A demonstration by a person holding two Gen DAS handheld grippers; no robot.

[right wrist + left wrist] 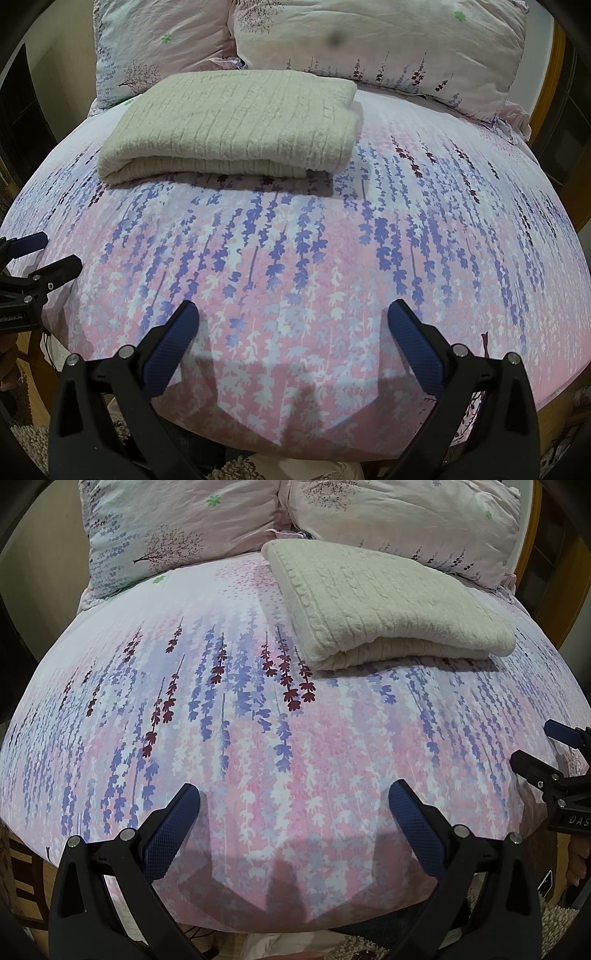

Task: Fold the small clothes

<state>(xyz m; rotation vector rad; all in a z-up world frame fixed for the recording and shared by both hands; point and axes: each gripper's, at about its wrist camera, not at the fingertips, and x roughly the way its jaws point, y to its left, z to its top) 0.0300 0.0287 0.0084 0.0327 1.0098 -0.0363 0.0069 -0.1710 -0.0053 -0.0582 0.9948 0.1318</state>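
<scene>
Soft overhead light, fisheye-warped edges (dark corners).

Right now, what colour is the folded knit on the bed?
Cream, with a ribbed cable texture: folded knit. Clearest in the right wrist view.

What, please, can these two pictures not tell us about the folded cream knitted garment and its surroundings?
- Folded cream knitted garment: its type and inner layers are hidden by its own top fold, both views.
- Floral pillows: tops cut off by the frame edge.
- Floor beneath the floral bedsheet: mostly hidden behind left gripper and right gripper.
</scene>
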